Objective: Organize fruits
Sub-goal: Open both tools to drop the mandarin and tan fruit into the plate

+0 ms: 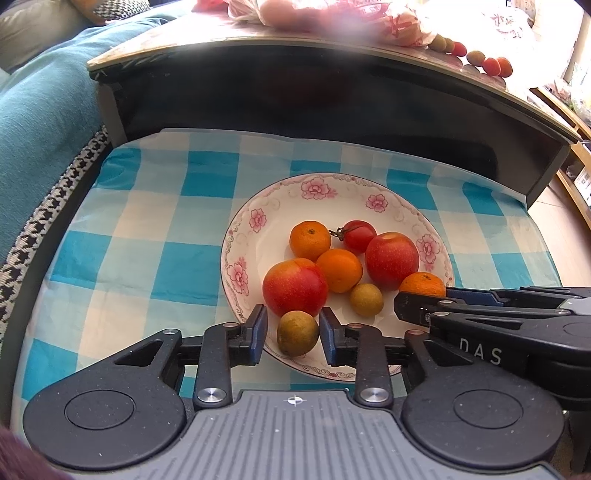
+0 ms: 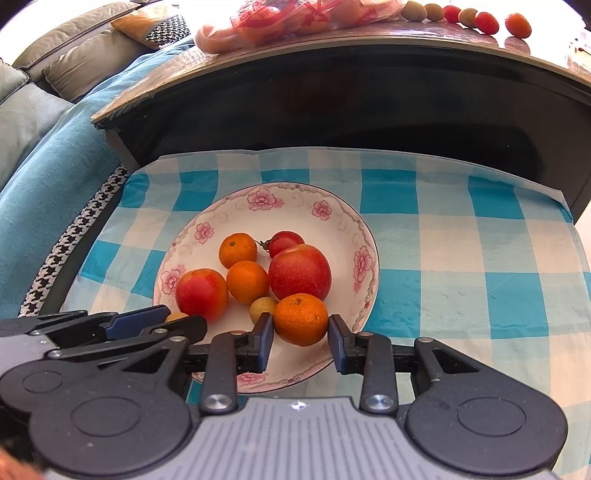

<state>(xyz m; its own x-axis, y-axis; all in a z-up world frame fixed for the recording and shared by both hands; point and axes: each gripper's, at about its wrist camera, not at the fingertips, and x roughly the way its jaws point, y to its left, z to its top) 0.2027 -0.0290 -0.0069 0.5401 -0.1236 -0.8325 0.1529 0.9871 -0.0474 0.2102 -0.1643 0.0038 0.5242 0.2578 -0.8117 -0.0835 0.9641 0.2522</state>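
A floral-rimmed plate (image 1: 317, 188) sits centre frame on the blue-checked cloth (image 1: 155, 229) covering the bench. On it lie two apples, three mandarins, a tomato (image 1: 359, 235) and two small green-brown fruits.

The left tongs (image 1: 293, 334) stand open at the plate's near edge, a green-brown fruit (image 1: 297, 333) lying between the pads with gaps on both sides.

The right tongs (image 2: 300, 334) bracket a mandarin (image 2: 300, 318) at lower centre of the right view. The pads stand close at each side; contact cannot be confirmed.

More small fruits (image 2: 476, 18) line the raised tabletop, upper right.
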